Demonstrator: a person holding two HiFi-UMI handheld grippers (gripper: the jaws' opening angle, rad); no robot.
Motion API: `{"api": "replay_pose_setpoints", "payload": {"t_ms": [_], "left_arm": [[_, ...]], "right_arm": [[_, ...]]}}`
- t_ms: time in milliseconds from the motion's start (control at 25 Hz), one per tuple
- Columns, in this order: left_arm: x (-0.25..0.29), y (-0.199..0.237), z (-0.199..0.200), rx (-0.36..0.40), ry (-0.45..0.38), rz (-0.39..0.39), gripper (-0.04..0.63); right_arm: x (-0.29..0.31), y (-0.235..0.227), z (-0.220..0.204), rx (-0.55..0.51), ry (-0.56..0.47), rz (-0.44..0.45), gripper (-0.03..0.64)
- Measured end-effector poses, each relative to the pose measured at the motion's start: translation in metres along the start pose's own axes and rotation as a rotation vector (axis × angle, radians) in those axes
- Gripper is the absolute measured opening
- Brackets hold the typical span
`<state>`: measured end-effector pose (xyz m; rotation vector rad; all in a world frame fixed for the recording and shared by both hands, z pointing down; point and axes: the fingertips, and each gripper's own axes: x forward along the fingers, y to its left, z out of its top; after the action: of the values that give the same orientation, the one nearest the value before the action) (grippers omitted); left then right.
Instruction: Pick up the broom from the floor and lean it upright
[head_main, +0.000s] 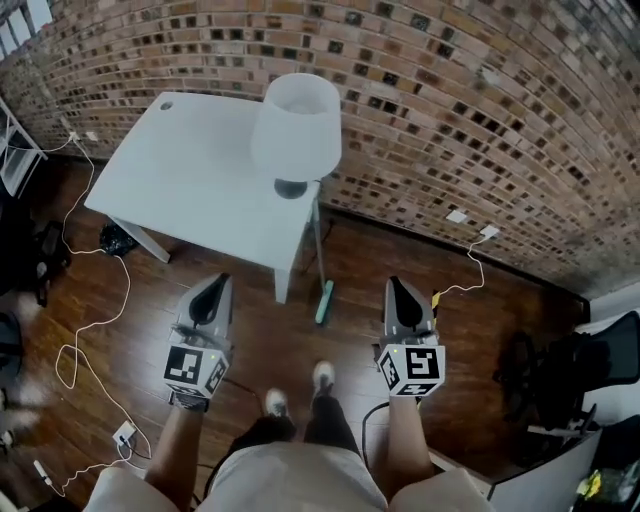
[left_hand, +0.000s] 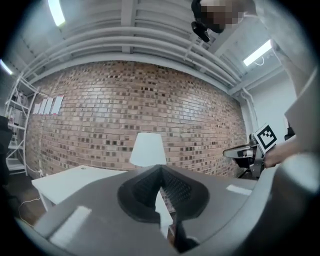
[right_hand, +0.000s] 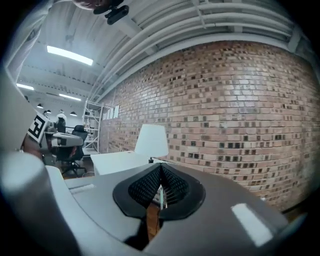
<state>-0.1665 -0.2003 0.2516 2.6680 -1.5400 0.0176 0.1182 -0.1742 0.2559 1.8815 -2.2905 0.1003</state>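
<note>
The left gripper (head_main: 220, 285) and right gripper (head_main: 395, 288) are pressed together and empty, both pointing level toward the brick wall (head_main: 480, 110).

I can't see where the broom (head_main: 324, 303) handle tops out: it runs up beside the table (head_main: 200, 190) edge and is lost against the lamp (head_main: 295, 125) base. The dark clutter (head_main: 20, 270) at the left edge is too smeared to name. The picture's right edge cuts the chair (head_main: 590, 370).
</note>
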Motion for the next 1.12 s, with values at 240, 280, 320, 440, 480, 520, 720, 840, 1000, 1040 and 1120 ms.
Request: {"api": "replay_pose_setpoints", "payload": {"t_ms": [240,280,320,440,480,520,720,840,1000,1040,1120], "left_arm": [[-0.033,-0.024,0.021,-0.048,0.004,0.031,0.000],[-0.039,-0.029,0.023,-0.035,0.006,0.029,0.000],[-0.043,-0.034,0.026,-0.024,0.004,0.027,0.000],[-0.059,-0.042,0.035,-0.013,-0.017,0.045,0.000],[-0.065,-0.044,0.039,-0.011,-0.024,0.055,0.000],[-0.070,-0.047,0.044,-0.008,-0.032,0.063,0.001],[-0.080,-0.076,0.070,0.060,-0.078,0.051,0.000],[-0.084,-0.091,0.077,0.135,-0.090,0.044,0.000],[-0.093,-0.102,0.076,0.114,-0.091,0.036,0.000],[-0.095,-0.102,0.076,0.110,-0.091,0.036,0.000],[-0.097,-0.102,0.077,0.106,-0.090,0.034,0.000]], "right_arm": [[-0.057,0.012,0.044,0.028,-0.069,-0.028,0.012],[-0.065,0.014,0.048,0.029,-0.077,-0.026,0.012],[-0.071,0.014,0.051,0.030,-0.089,-0.024,0.012],[-0.086,0.019,0.056,0.043,-0.122,-0.008,0.012],[-0.090,0.022,0.056,0.049,-0.128,0.002,0.012],[-0.094,0.024,0.059,0.054,-0.134,0.013,0.012],[-0.115,0.025,0.084,0.007,-0.173,0.064,0.012],[-0.124,0.022,0.086,0.005,-0.196,0.060,0.012],[-0.136,0.024,0.082,0.014,-0.189,0.062,0.012],[-0.137,0.025,0.083,0.021,-0.185,0.068,0.014],[-0.140,0.027,0.082,0.036,-0.179,0.072,0.012]]}}
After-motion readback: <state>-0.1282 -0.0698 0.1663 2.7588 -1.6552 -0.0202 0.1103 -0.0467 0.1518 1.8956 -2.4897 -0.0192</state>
